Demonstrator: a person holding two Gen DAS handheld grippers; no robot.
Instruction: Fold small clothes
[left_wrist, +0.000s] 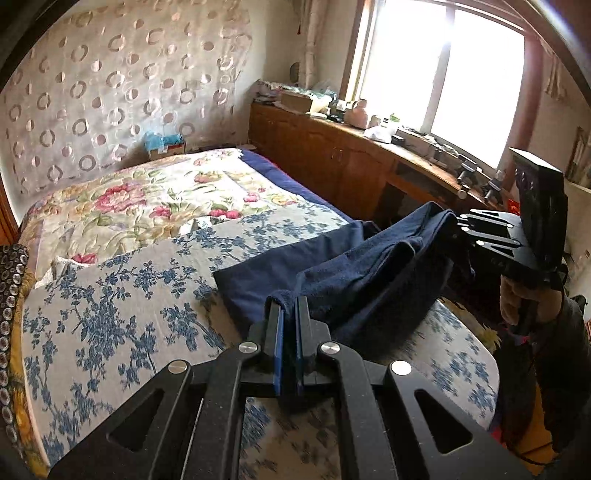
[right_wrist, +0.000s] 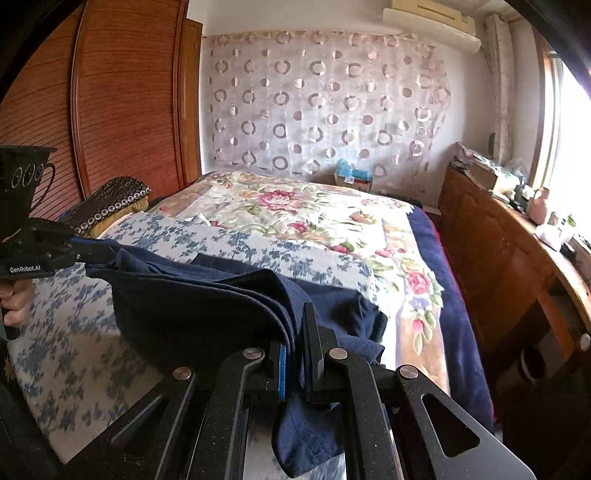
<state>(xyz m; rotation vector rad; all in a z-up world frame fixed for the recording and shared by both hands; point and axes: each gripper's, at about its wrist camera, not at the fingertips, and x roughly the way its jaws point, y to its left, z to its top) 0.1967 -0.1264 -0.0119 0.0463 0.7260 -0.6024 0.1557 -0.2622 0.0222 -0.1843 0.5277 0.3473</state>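
Observation:
A navy blue garment (left_wrist: 354, 273) hangs stretched between my two grippers above the bed, its lower part resting on the sheet. In the left wrist view my left gripper (left_wrist: 289, 304) is shut on one bunched edge of it. My right gripper (left_wrist: 459, 223) stands at the right, shut on the other end, with a hand below it. Seen from the right wrist, my right gripper (right_wrist: 295, 332) pinches several folded layers of the navy garment (right_wrist: 207, 299), and a flap hangs below the fingers. My left gripper (right_wrist: 79, 254) holds the far end at the left edge.
The bed carries a blue-flowered white sheet (left_wrist: 110, 295) in front and a pink-flowered quilt (left_wrist: 147, 199) behind. A wooden cabinet (left_wrist: 332, 155) loaded with clutter runs under the window on the right. A wooden wardrobe (right_wrist: 122, 103) and a patterned pillow (right_wrist: 114, 203) stand at the left.

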